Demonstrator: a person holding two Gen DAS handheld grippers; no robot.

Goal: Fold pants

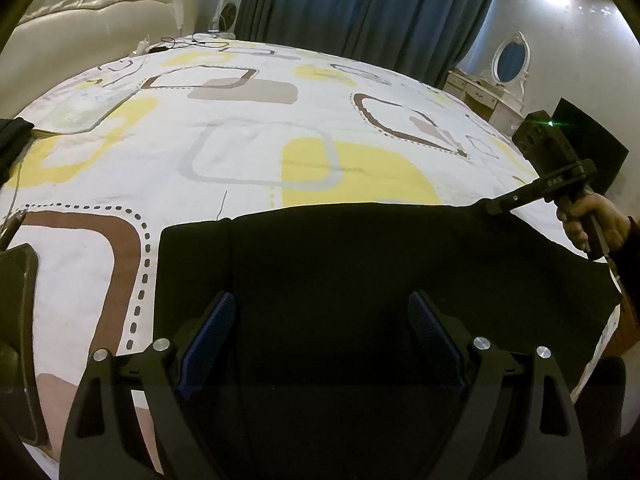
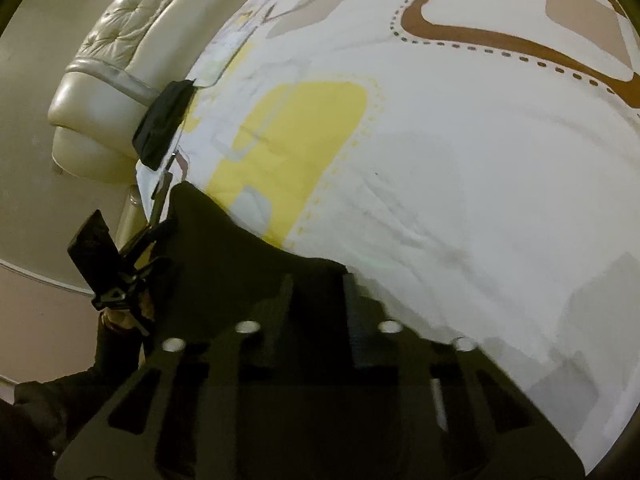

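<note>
The black pants [image 1: 360,276] lie spread flat on the patterned bedspread [image 1: 240,140] near the bed's front edge. My left gripper [image 1: 322,308] hangs open over the middle of the pants, its blue pads wide apart and empty. My right gripper [image 1: 494,206] reaches in from the right and its fingers pinch the far right corner of the pants. In the right wrist view the right gripper [image 2: 318,284] has its fingers close together on the dark cloth [image 2: 224,248], and the left gripper [image 2: 160,224] shows at the left.
A folded black garment [image 2: 162,124] lies at the bed's edge by the cream tufted headboard [image 2: 120,40]. Cables [image 1: 176,42] lie at the far side of the bed. Blue curtains [image 1: 360,4] and a white dresser [image 1: 486,88] stand beyond.
</note>
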